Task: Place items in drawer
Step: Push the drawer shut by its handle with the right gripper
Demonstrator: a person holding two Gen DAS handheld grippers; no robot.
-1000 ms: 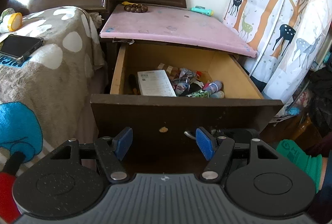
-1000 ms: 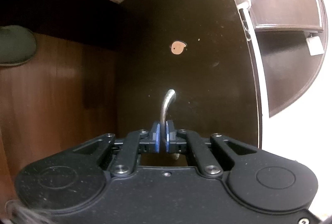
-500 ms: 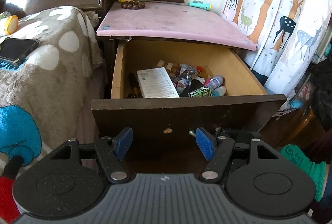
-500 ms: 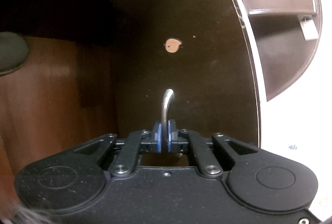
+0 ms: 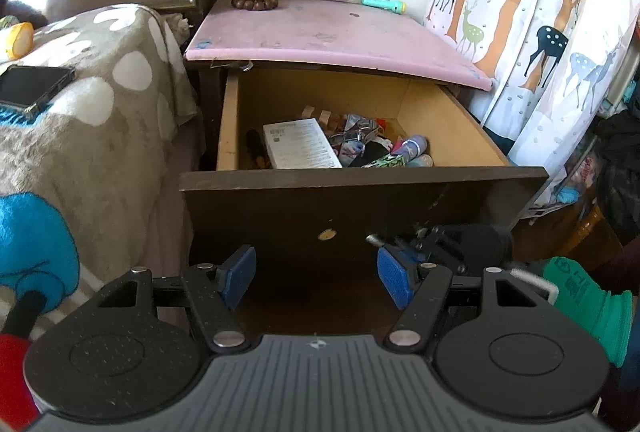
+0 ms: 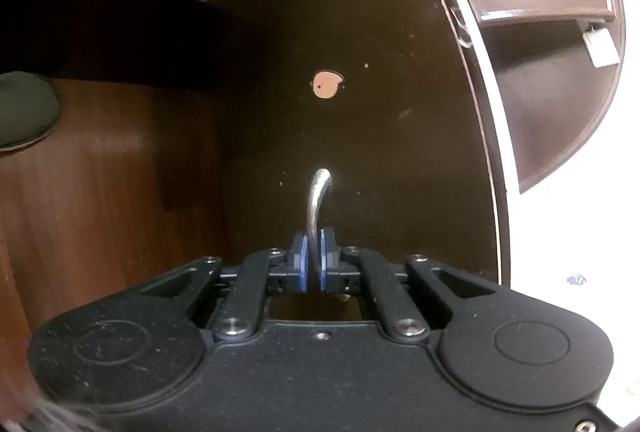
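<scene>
- white leaflet (image 5: 301,145) in the drawer (image 5: 362,200) has printed lines, way too small to read
- green glove (image 5: 582,302) has a dark logo and characters, can't make them out

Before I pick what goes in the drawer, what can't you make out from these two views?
- Left wrist: drawer floor nearest me, hidden by the drawer front.
- Left wrist: right gripper jaws, blocked by a left gripper finger.
- Right wrist: handle lower end, hidden by the gripper's pads; drawer contents out of view.
</scene>
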